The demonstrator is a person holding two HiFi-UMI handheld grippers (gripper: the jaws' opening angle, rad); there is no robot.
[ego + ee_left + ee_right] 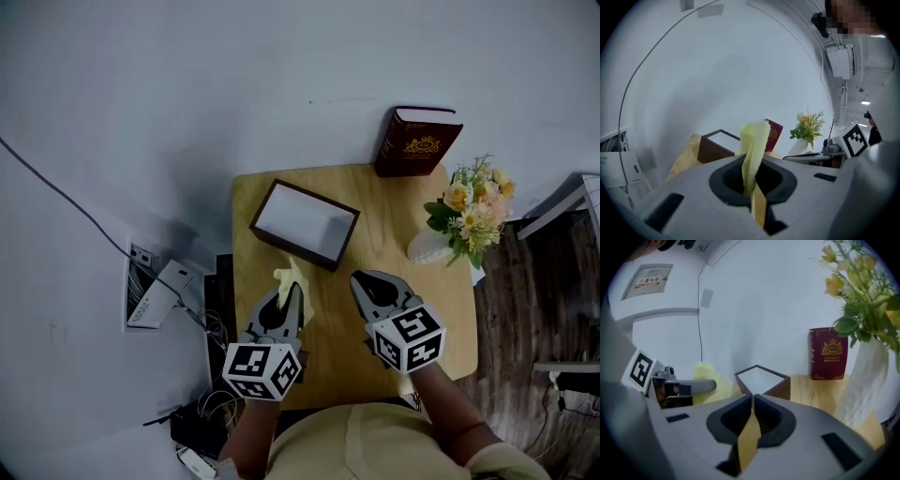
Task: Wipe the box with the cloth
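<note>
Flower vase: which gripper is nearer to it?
Right. The right gripper, shut and empty, is close to the vase, on the person's side of it. The left gripper, shut on the yellow cloth, is farther away, across the table by the box.

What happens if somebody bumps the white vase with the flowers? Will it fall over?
It would probably tip easily: the vase looks tall and narrow, with a big bunch of flowers on top. It seems to stand near the edge of the table, so it might fall off. It looks hard, so it may break.
</note>
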